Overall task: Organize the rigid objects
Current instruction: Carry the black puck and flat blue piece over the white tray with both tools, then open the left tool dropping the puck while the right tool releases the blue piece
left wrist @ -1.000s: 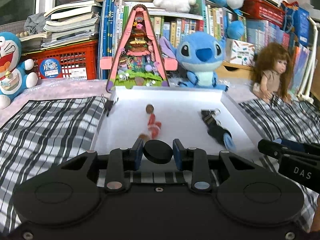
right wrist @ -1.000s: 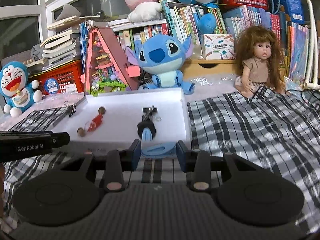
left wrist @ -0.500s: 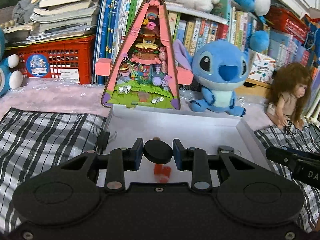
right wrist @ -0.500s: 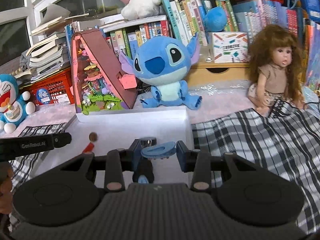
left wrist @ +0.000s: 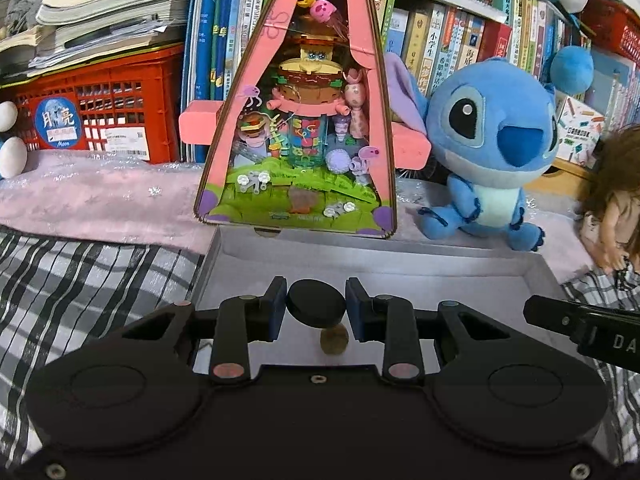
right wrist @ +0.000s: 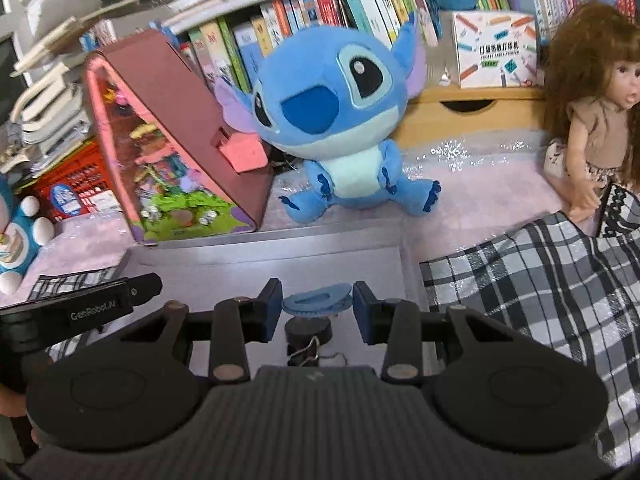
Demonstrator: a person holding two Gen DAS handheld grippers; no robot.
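Left-wrist view: the left gripper is clamping a black disc between its blue pads and holding it above the white tray, near the tray's front edge. Below the disc a small brown round piece is lying on the tray floor; what it belongs to is hard to tell, since the gripper body is covering the rest. At the right edge the other tool's black arm is reaching in over the tray.

Right-wrist view: the right gripper is pinching a light blue plastic clip, held flat between its pads and poised over the same tray. Beneath it a black round piece and a metal binder clip are resting inside the tray.

Surroundings: a pink triangular toy box and a blue plush toy are standing just behind the tray's far wall; a long-haired doll is sitting to the right on the checked cloth.

Progress, as judged: several small items are already lying in the tray, and two more are being carried over it, neither yet released. Setting both down appears to be what remains; whether further loose objects are waiting outside the tray cannot be told from these views.
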